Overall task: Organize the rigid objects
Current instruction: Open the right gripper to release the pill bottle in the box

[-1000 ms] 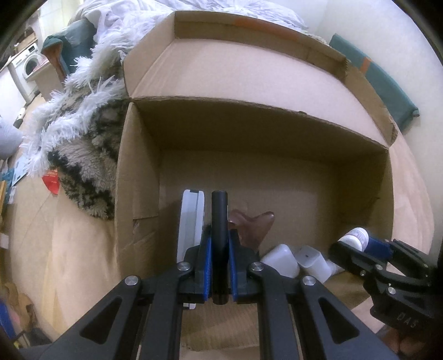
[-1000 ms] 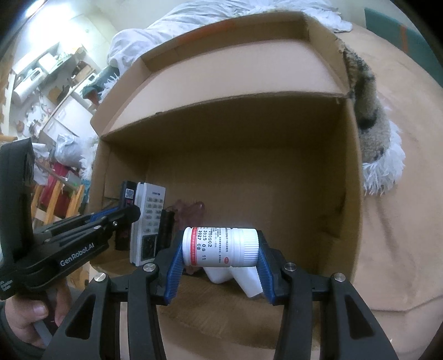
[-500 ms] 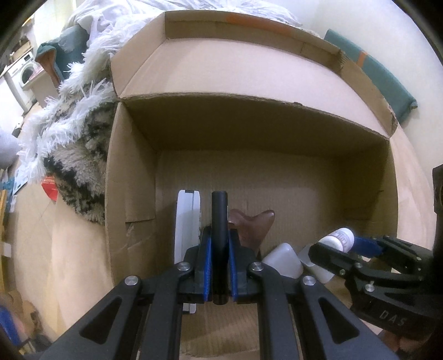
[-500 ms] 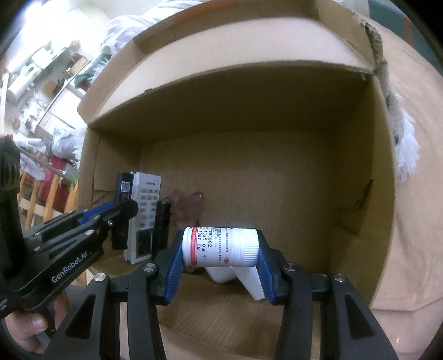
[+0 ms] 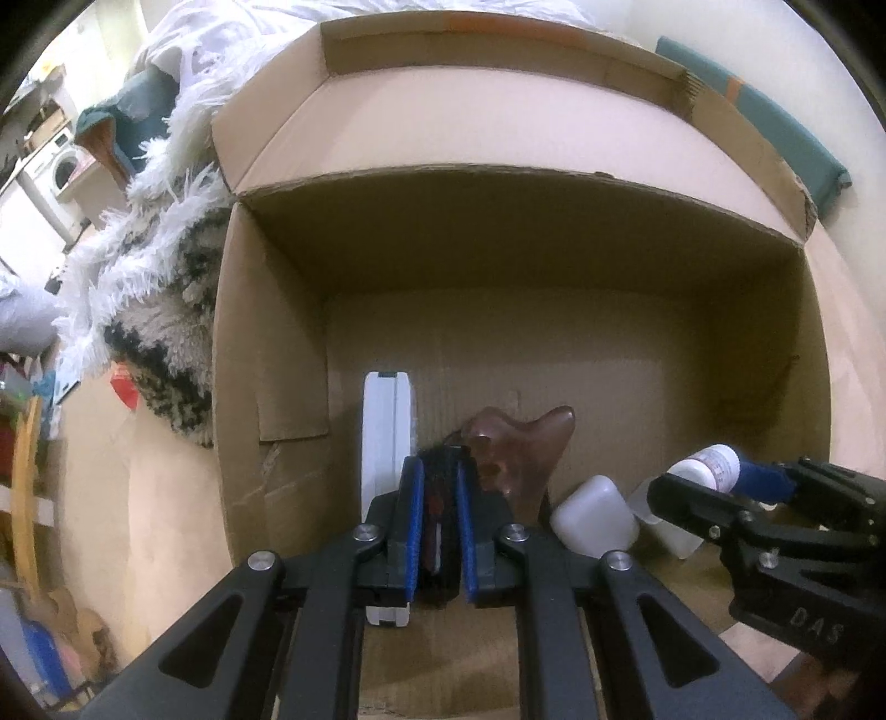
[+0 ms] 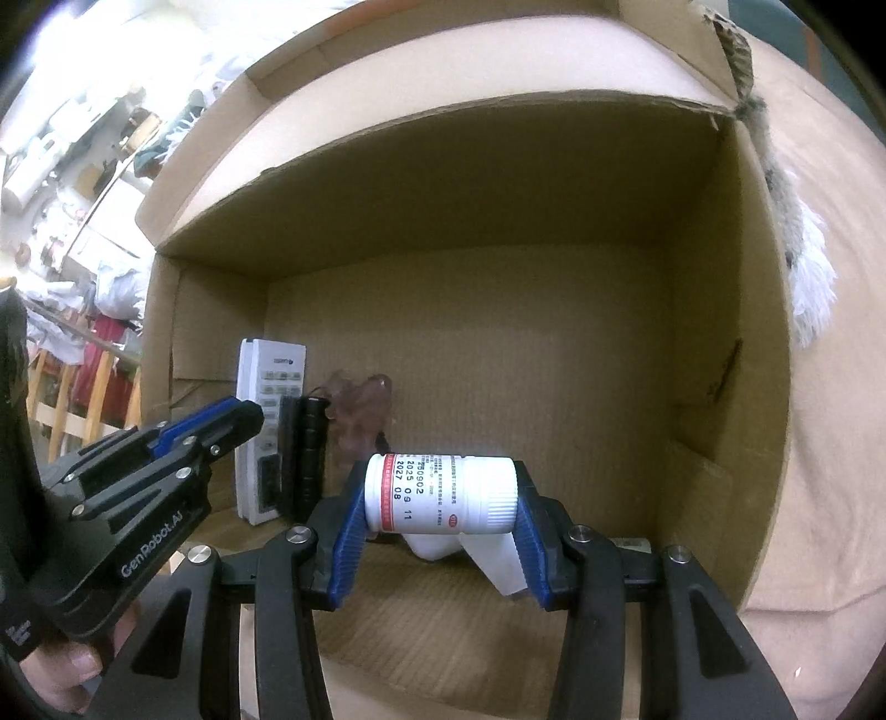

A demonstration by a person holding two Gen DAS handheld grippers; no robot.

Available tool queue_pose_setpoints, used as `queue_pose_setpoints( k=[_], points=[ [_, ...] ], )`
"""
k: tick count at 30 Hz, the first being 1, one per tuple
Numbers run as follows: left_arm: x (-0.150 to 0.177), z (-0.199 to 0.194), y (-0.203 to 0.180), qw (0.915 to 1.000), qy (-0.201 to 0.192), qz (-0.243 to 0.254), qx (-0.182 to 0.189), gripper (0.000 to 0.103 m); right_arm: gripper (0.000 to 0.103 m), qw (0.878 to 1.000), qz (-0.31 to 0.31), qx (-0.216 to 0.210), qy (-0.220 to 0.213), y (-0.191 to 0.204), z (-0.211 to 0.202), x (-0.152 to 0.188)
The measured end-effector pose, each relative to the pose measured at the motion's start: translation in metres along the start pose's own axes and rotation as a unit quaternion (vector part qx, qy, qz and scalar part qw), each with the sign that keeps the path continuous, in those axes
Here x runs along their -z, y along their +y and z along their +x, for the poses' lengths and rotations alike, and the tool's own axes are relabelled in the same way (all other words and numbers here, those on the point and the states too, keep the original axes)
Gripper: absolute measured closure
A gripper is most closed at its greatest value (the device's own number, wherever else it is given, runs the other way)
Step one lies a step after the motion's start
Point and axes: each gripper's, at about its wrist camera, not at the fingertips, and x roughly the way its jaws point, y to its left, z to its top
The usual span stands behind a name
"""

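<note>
While the right claw (image 6: pixel 440 534) grips 1 pill bottle (image 6: pixel 443 493), the left claw (image 5: pixel 440 531) nearly closed flanks 1 black cylinder (image 5: pixel 438 498).

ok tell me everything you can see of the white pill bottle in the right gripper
The white plastic pill bottle is a short cylinder with a ribbed screw cap, a red band and printed dates on its label. It lies sideways, clamped end to end between the right gripper's blue pads, hanging inside the open cardboard box above white containers on its floor.

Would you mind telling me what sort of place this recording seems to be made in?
Most likely a lived-in home, perhaps a bedroom: a washing machine in the background, rumpled white bedding behind the cardboard box, and a shaggy rug beside it.
</note>
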Motion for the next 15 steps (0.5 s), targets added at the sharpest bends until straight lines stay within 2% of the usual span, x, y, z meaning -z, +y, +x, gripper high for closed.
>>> queue_pose_setpoints(
  k=[1, 6, 9, 13, 15],
  points=[
    [0.000, 0.000, -0.002, 1.0000, 0.000, 0.001, -0.001, 0.089, 0.053, 1.000, 0.002, 0.000, 0.001, -0.001, 0.000, 0.000],
    [-0.001, -0.005, 0.002, 0.9999, -0.003, -0.006, -0.009, 0.051, 0.053, 1.000, 0.007, -0.002, -0.001, -0.002, -0.001, -0.001],
    [-0.003, -0.014, 0.003, 0.9998, -0.010, -0.013, -0.011, 0.048, 0.050, 1.000, 0.012, -0.010, -0.004, -0.003, -0.003, -0.003],
    [-0.005, -0.018, 0.008, 0.9995, -0.015, -0.023, -0.014, 0.047, 0.030, 0.999, 0.016, -0.029, -0.030, -0.001, -0.014, -0.007],
    [-0.007, -0.022, 0.008, 0.9993, -0.019, -0.023, -0.022, 0.047, 0.025, 0.998, 0.003, -0.024, -0.052, 0.004, -0.022, -0.008]
  ],
)
